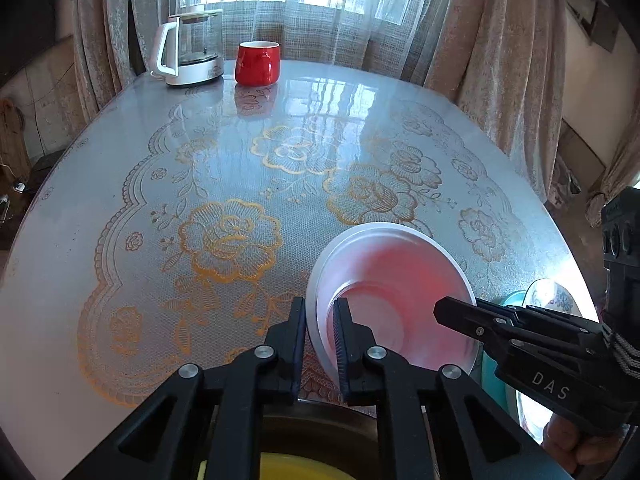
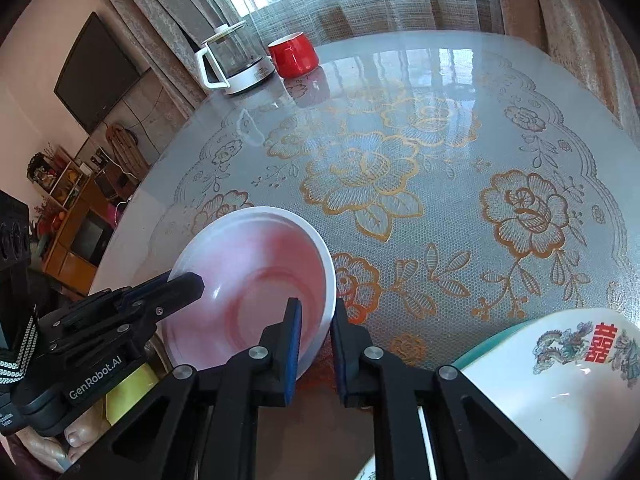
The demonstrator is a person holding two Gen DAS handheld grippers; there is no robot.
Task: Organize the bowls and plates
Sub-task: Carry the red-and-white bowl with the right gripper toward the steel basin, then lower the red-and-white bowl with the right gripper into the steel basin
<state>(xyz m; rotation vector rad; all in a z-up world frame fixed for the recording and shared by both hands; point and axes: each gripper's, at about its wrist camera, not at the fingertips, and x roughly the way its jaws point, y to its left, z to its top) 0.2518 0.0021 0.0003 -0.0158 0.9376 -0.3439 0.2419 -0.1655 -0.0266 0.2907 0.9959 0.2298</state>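
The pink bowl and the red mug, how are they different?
The pink bowl is wide, shallow and pale, with a white rim; the red mug is small, tall and deep red. The pink bowl is near, gripped on opposite rims by the left gripper and right gripper; the red mug stands untouched at the table's far edge beside the kettle. Both are round and open upward.

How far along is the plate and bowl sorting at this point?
Done: nothing looks stacked yet. In hand: both grippers, left gripper and right gripper, are clamped on opposite rims of the pink-tinted white plastic bowl. Left: the dragon-patterned white porcelain dish on a teal plate and a yellow dish still wait at the near edge.
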